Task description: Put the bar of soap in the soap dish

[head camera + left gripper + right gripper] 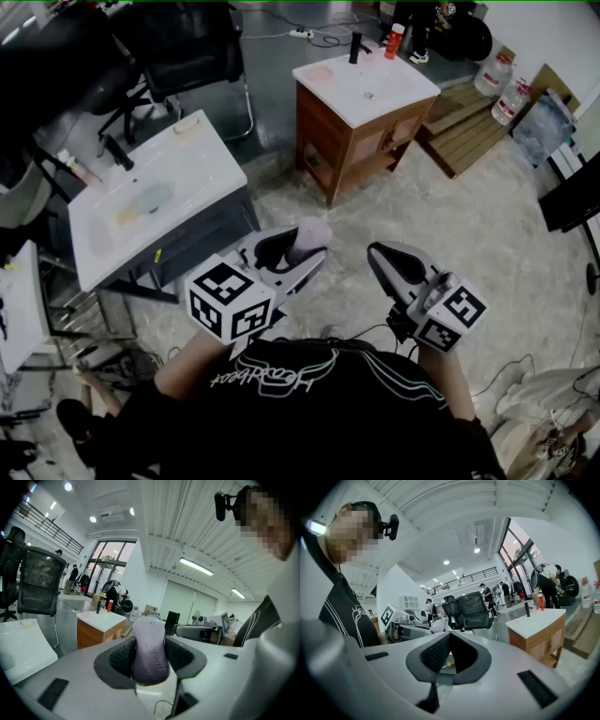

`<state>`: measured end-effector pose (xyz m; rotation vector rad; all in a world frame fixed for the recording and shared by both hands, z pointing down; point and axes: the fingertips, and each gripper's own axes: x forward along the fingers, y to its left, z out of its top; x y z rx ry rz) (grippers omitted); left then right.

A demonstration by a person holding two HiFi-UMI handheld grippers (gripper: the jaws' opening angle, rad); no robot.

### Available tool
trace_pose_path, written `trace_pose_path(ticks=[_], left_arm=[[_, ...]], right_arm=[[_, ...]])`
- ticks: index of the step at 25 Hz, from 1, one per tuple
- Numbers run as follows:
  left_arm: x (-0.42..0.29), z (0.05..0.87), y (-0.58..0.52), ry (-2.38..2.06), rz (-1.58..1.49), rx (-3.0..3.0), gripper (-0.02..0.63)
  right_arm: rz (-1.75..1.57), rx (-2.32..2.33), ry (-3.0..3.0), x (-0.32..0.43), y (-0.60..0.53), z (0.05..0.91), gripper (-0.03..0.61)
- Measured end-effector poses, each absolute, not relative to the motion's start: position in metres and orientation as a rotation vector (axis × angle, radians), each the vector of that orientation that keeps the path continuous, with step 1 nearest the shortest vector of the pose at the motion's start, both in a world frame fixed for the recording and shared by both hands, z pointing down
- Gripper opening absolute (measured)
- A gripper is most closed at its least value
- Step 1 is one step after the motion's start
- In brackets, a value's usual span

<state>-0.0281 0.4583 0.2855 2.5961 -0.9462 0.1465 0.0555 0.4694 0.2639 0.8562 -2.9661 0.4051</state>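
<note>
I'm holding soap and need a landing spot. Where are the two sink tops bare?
Near top: bare right of its basin. Far top: bare at the right corner; crowded along the far edge by faucet and red bottle, pink dish left.

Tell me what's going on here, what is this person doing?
A person holds a gripper in each hand. The left gripper is closed on a purple bar of soap, held up in the air. The right gripper is shut and empty. Two washbasins stand ahead, a white washbasin and a wood-cabinet washbasin; the soap has not reached either.
</note>
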Motion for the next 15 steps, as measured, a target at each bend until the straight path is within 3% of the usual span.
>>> trace_pose_path(ticks=[15], left_arm=[[-0.065, 0.29, 0.489, -0.848, 0.091, 2.628, 0.21]], right_arm=[[0.439, 1.021, -2.877, 0.032, 0.503, 0.279, 0.028]])
